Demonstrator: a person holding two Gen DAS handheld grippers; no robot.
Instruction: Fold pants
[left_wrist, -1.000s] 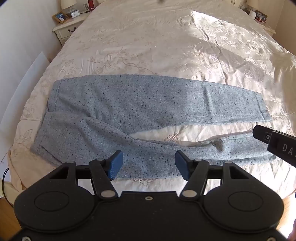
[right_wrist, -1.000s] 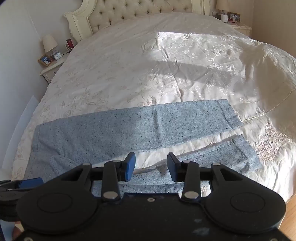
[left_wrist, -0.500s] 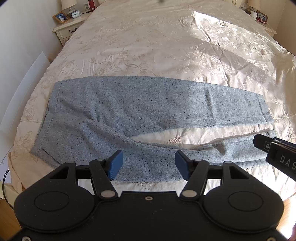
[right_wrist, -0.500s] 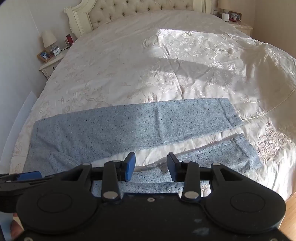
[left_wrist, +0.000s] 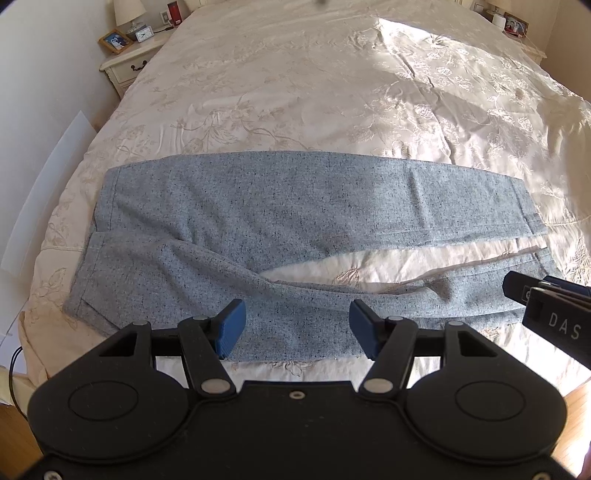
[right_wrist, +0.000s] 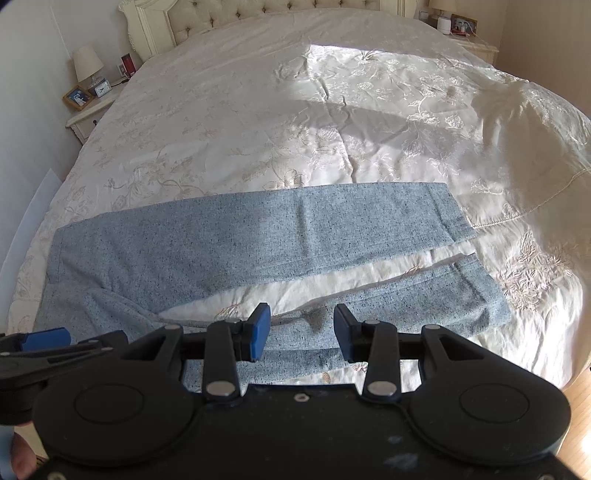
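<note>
Light blue speckled pants (left_wrist: 258, 206) lie flat across the foot of the bed, waistband at the left and the two legs spread apart toward the right. My left gripper (left_wrist: 295, 325) hovers open above the near leg's thigh, nothing between its blue pads. My right gripper (right_wrist: 301, 330) hangs open over the near leg (right_wrist: 424, 295) further toward the cuffs, also holding nothing. The far leg (right_wrist: 295, 229) lies straight behind a strip of bare bedspread. The right gripper's black body (left_wrist: 554, 314) shows at the right edge of the left wrist view.
The cream embroidered bedspread (right_wrist: 332, 122) covers the bed, with a tufted headboard (right_wrist: 258, 14) at the back. A nightstand (left_wrist: 129, 62) with a lamp, clock and photo frame stands at the left; another (right_wrist: 472, 37) at the right. Wooden floor (left_wrist: 576, 413) lies near the bed's front edge.
The pants lie as before. The right gripper has tilted slightly, so the headboard shows higher in its view; in the left wrist view its body sits a little lower.
</note>
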